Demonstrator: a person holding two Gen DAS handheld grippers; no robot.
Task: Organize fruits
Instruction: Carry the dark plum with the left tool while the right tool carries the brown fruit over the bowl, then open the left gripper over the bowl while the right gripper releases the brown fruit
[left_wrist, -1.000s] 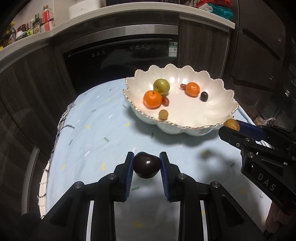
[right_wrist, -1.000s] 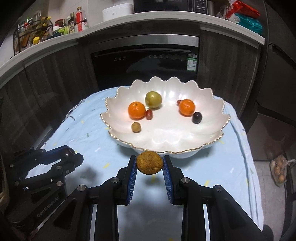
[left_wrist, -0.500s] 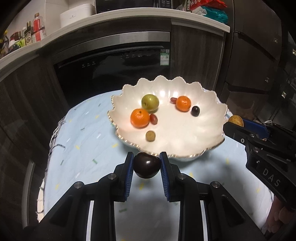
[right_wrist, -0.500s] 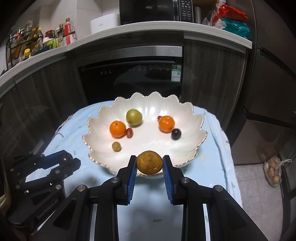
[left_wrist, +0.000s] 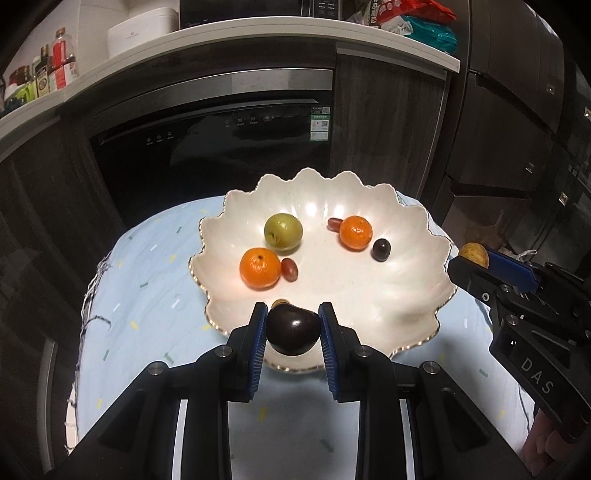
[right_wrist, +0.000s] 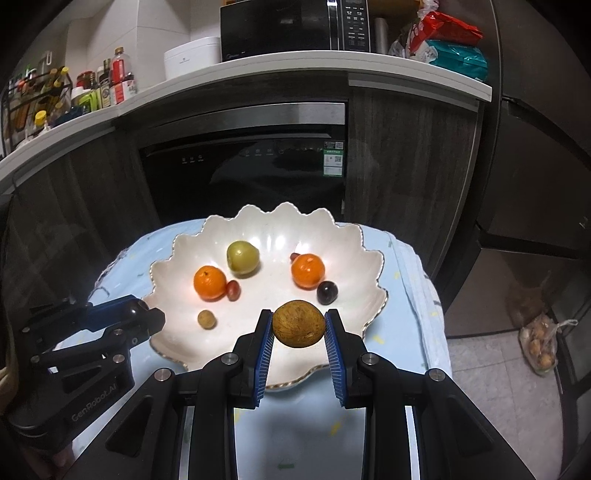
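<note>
A white scalloped bowl (left_wrist: 402, 295) (right_wrist: 173, 258) stands on the pale blue cloth. In it lie two oranges (left_wrist: 259, 272) (left_wrist: 355, 232), a green fruit (left_wrist: 283, 231), small red grapes (left_wrist: 290, 269), a dark grape (left_wrist: 381, 249) and a small tan fruit (right_wrist: 206, 319). My left gripper (left_wrist: 293, 325) is shut on a dark plum (left_wrist: 293, 329), held over the bowl's near rim. My right gripper (right_wrist: 298, 325) is shut on a round brown fruit (right_wrist: 298, 324), also above the near rim. In the left wrist view the right gripper (left_wrist: 476, 258) shows at the right with that brown fruit (left_wrist: 474, 254).
The table with the blue cloth (left_wrist: 147, 295) stands in front of a dark built-in appliance (left_wrist: 221, 147). A counter above holds bottles (right_wrist: 110, 85), a microwave (right_wrist: 295, 26) and snack bags (right_wrist: 450, 40). A bag of produce (right_wrist: 541, 343) lies on the floor at right.
Both grippers have moved forward and up toward the bowl, each still holding its fruit; the bowl now sits right behind the fingertips instead of farther off.
</note>
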